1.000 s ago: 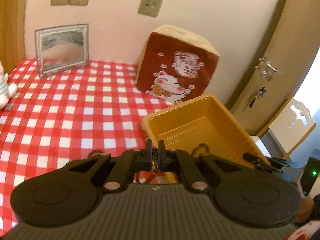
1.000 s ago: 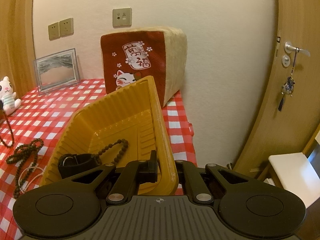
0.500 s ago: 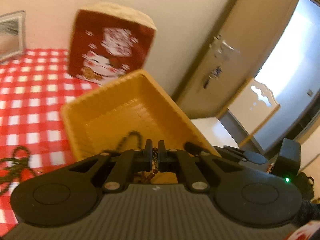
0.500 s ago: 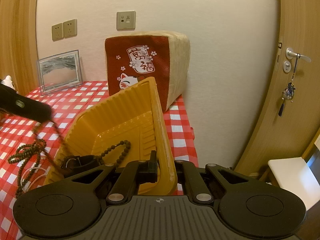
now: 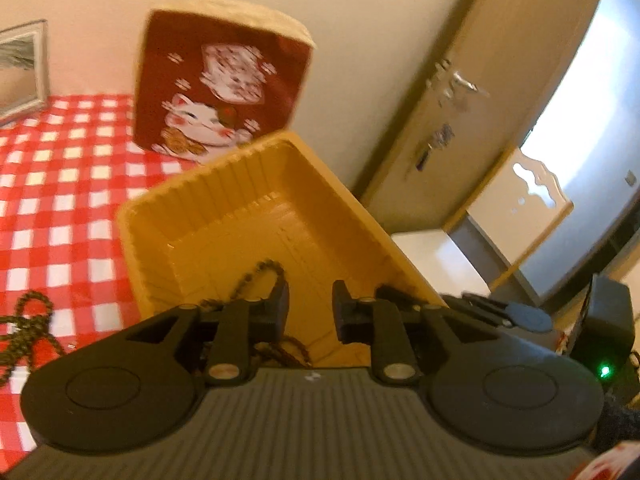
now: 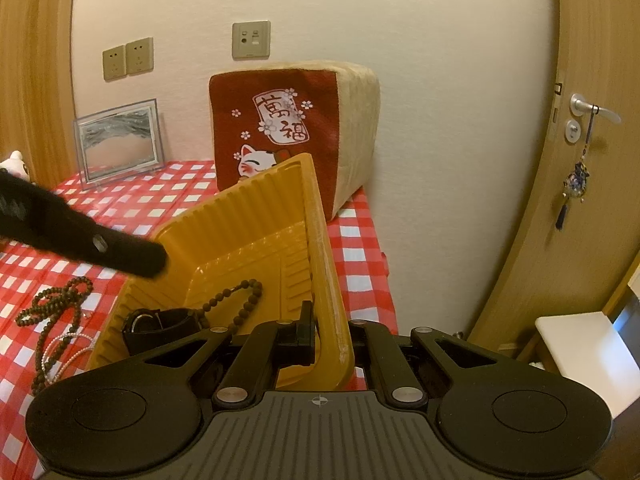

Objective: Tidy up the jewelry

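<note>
Yellow tray (image 6: 248,216) held beads and a strap; right gripper (image 6: 330,340) clamped its rim, left gripper (image 5: 310,308) fingers opening empty; bead strands (image 6: 52,308) remained lower left on the counter (image 6: 360,248).

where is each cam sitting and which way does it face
Left wrist: on the left gripper, over the yellow tray, facing the cat cushion and door; its jaws are opening, nothing between them.
Right wrist: on the right gripper, clamping the tray's rim, facing the wall; the left gripper crosses its left side.
Shared: tray, cushion, checked tablecloth.
</note>
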`<state>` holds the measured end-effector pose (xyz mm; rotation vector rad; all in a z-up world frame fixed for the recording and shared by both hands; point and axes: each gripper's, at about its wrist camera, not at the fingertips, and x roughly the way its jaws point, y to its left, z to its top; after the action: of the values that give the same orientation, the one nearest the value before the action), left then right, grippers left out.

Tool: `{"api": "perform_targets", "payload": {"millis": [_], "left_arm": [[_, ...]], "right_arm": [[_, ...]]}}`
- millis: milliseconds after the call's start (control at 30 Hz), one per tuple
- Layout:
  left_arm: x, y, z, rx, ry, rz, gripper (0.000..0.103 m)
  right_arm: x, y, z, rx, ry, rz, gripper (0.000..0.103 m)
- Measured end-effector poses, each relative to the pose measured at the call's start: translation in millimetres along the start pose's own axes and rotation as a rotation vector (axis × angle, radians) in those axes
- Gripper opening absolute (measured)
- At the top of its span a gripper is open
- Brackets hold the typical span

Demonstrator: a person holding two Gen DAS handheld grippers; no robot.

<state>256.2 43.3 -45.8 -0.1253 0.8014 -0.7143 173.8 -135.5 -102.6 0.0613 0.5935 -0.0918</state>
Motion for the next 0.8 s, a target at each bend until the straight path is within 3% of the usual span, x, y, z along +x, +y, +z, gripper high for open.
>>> {"api": "perform_targets", "payload": {"millis": [200,367,533,800], "left_arm": [[-26.5,32.4,-4.8,0.028,-0.056,0.146,0.02],[-41.2,67.9,-19.7,0.015,-0.045,0.245,0.02],[-39.9,85.9,-39.9,0.103,-0.004,0.34,0.02],[-13.1,101.1,-58.6,0.192,0.057,0.363,0.02]], "right_arm": [[0.6,-1.5,-0.1,0.003,0.002,0.001,0.005],[1.9,-2.9,-0.3,0.002,0.007,0.004,0.005],[2.3,-3.5,-0.5,0.005,0.01,0.004,0.005],[3.7,-3.4,-0.9,0.008,0.021,-0.005,0.005]]}}
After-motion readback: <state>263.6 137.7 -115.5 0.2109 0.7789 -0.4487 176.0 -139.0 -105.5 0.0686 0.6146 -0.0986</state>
